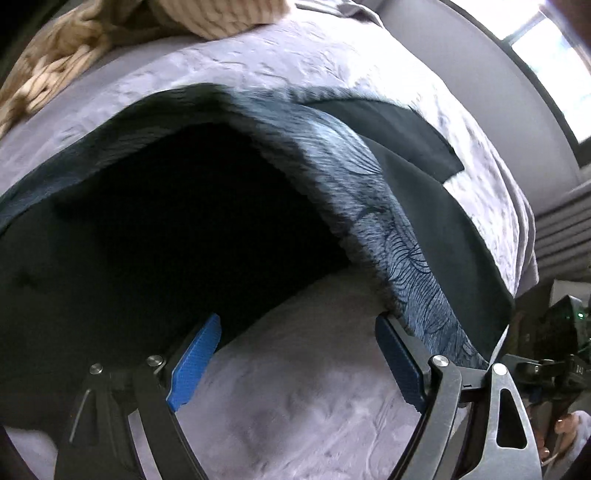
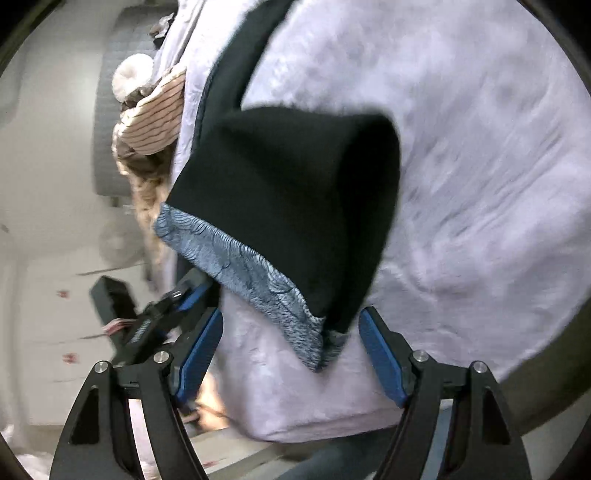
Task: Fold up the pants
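Observation:
Black pants (image 1: 155, 229) with a blue patterned band (image 1: 373, 206) lie on a lavender bed cover (image 1: 295, 406). My left gripper (image 1: 297, 363) hangs over them, open, with only bed cover between its blue pads (image 1: 195, 362). The band's edge runs beside the right pad. In the right wrist view the pants (image 2: 288, 206) are folded over, and a corner of the blue band (image 2: 258, 280) reaches between the wide-apart pads of my right gripper (image 2: 290, 356), which is open and presses on nothing. The left gripper (image 2: 155, 317) shows at the left of that view, the right gripper (image 1: 554, 350) at the left view's edge.
A beige knit blanket (image 1: 55, 62) and a striped pillow (image 1: 221, 18) lie at the far end of the bed. A window (image 1: 554, 70) is on the right. The right wrist view shows the pillow (image 2: 155, 122), a white pompom (image 2: 133, 74) and the bed's near edge (image 2: 314, 435).

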Available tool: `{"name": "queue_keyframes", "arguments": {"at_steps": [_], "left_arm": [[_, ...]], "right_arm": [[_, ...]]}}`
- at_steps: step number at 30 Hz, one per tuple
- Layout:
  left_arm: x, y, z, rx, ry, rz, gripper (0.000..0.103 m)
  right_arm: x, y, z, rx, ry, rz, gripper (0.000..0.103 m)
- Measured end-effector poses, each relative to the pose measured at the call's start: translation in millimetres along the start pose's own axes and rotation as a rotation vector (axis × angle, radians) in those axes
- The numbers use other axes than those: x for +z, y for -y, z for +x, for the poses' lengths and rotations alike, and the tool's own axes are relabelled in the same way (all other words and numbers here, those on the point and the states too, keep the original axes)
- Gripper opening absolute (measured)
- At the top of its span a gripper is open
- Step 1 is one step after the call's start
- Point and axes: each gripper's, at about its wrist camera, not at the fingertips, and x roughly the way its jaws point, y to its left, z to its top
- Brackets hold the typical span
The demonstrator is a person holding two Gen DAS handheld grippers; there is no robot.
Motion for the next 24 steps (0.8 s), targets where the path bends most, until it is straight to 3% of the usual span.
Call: {"name": "queue_keyframes", "arguments": {"at_steps": [1, 2, 3, 4, 8, 12, 16, 18, 19, 20, 21, 24], "left_arm": [[1.7, 3.3, 2.5, 0.0, -0.004, 0.008, 0.086], [5.9, 8.4, 5.0, -0.006, -0.01, 0.014, 0.086], [10.1, 6.9, 6.9, -0.006, -0.015, 0.015, 0.086], [10.4, 7.5, 6.5, -0.005, -0.018, 0.015, 0.086], [26.5, 3.0, -17.6, -0.026, 0.019, 0.022, 0.086], [58.8, -1.8, -34.5, 0.008, 0.077, 0.005, 0.086], [90.8, -12.2, -48.3, 0.069, 0.148, -0.064, 0.086], [95.9, -20.1, -53.7, 0.095, 0.161, -0.086, 0.086], [98.4, -22.2, -53.5, 0.112, 0.165, -0.096, 0.086], [99.0, -27.8, -54.7, 0.135, 0.165, -0.112, 0.086], [99.3, -29.8, -53.3, 0.15, 0.163, -0.125, 0.086], [88.2, -49.2, -54.6, 0.193, 0.153, -0.177, 0.086]], "right_arm": [[1.6, 5.4, 7.9, 0.031, -0.013, 0.026, 0.077], [4.2, 10.9, 15.1, 0.059, -0.021, 0.055, 0.067], [5.8, 12.1, 17.2, 0.07, -0.027, 0.067, 0.05], [7.3, 12.4, 18.6, 0.079, -0.037, 0.076, 0.017], [16.6, -7.5, 1.6, 0.214, -0.053, 0.083, 0.018], [58.4, -57.7, -27.0, 0.313, -0.03, 0.04, 0.018], [135.9, -102.6, -42.1, 0.344, 0.031, 0.021, 0.024], [178.1, -121.2, -42.1, 0.271, 0.066, 0.014, 0.03], [199.8, -131.1, -40.0, 0.226, 0.078, -0.003, 0.05], [217.3, -139.5, -36.8, 0.191, 0.08, -0.027, 0.08], [231.5, -147.6, -35.0, 0.141, 0.088, -0.051, 0.086], [247.4, -160.9, -34.6, 0.054, 0.102, -0.14, 0.086]]}}
